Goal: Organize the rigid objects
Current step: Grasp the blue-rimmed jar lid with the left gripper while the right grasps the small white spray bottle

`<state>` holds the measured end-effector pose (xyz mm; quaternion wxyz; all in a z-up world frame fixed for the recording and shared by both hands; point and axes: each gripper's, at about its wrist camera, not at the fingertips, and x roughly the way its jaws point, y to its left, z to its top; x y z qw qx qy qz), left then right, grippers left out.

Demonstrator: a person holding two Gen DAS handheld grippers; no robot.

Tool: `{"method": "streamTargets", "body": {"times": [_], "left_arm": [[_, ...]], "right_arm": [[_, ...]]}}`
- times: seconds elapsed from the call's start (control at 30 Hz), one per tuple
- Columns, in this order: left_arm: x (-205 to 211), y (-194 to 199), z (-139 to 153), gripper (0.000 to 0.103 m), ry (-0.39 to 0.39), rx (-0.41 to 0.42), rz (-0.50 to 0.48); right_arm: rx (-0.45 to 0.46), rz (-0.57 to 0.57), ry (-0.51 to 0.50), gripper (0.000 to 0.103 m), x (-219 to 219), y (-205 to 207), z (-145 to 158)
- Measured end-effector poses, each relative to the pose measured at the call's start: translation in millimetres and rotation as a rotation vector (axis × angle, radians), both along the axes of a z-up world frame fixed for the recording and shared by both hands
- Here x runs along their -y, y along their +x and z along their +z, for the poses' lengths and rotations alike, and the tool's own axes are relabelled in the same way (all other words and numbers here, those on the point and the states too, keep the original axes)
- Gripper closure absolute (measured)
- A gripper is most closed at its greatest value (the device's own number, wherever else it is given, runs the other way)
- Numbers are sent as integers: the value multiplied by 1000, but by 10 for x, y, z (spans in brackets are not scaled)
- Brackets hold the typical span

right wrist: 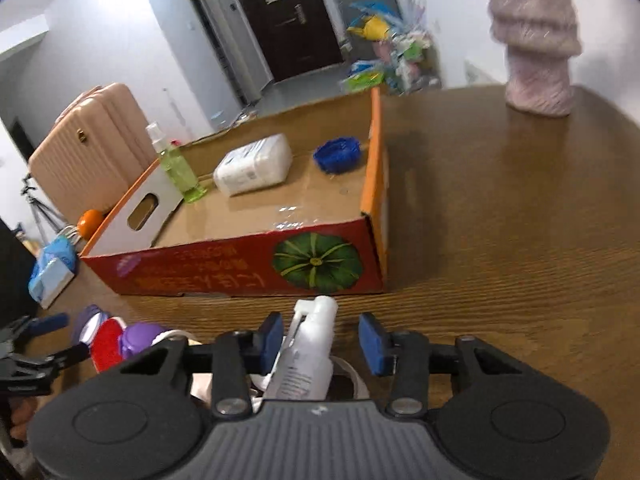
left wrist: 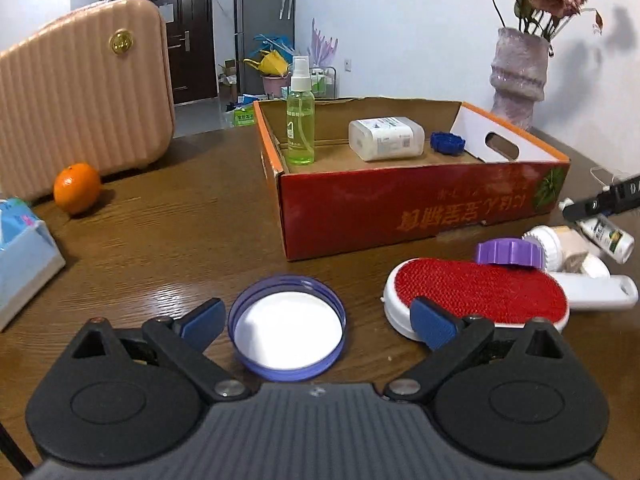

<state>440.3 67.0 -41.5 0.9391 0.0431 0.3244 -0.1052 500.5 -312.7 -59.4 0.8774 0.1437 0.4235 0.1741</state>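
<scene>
The red cardboard box sits on the worktop straight ahead of both grippers, open side up, already holding a green spray bottle, a white pack and a blue cap. Largest of the loose things, the red lint brush lies just right of the left gripper, its long axis running across the view. The left gripper stands wide apart and empty, straddling the round purple lid, which lies flat, rim up, between its fingers. The right gripper is nearer the white bottle, whose long axis points forward along the fingers toward the box; the jaws are partly apart around it, the left pad touching or nearly so, the right one clear.
</scene>
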Motion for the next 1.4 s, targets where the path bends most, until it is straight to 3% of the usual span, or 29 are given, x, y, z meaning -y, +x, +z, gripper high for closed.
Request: {"method": "streamTargets", "body": {"times": [0.03, 0.1, 0.17, 0.2, 0.23, 0.37, 0.4, 0.43, 0.5, 0.57, 0.7, 0.8, 0.9, 1.03, 1.27, 1.33, 1.37, 1.4], "left_arm": [[-10, 34, -24, 13, -8, -4, 1], [-13, 76, -26, 35, -23, -8, 2], [8, 76, -20, 43, 21, 4, 29], [14, 64, -14, 53, 31, 9, 37], [-1, 48, -8, 56, 25, 10, 39], [-26, -6, -65, 49, 5, -56, 27], [-15, -50, -79, 53, 15, -44, 27], [4, -87, -88, 61, 29, -39, 25], [36, -147, -92, 90, 43, -29, 34], [64, -191, -79, 99, 49, -28, 38], [157, -475, 23, 100, 62, -6, 60], [278, -947, 127, 100, 41, 41, 38], [435, -1418, 129, 100, 24, 57, 16], [740, -1999, 38, 100, 58, 83, -34], [978, -2352, -113, 99, 78, 69, -94], [1021, -2399, -130, 95, 114, 85, -110], [1030, -2411, -131, 88, 120, 88, -123], [1035, -2420, -122, 74, 115, 93, -124]], "right_arm": [[-7, 15, 17, 75, -4, 17, -26], [-4, 25, 22, 79, -18, 32, -42], [10, 17, 7, 80, -22, 26, -30], [24, 10, 4, 82, -28, 5, -8], [42, 6, 2, 83, -35, -33, 32], [116, -11, -12, 85, -47, -231, 247], [138, -12, -21, 85, -58, -303, 304], [162, -13, -31, 85, -71, -400, 367], [201, -16, -52, 85, -95, -581, 462], [250, -20, -99, 85, -149, -817, 564], [368, -26, -203, 85, -277, -1364, 735], [420, -22, -210, 85, -321, -1761, 817], [433, 7, -180, 85, -401, -2095, 808], [449, 79, -180, 85, -613, -2462, 692], [412, 130, -156, 85, -688, -2726, 566], [408, 128, -158, 85, -682, -2794, 540], [407, 127, -161, 85, -683, -2818, 532], [406, 124, -165, 85, -676, -2836, 520]]}}
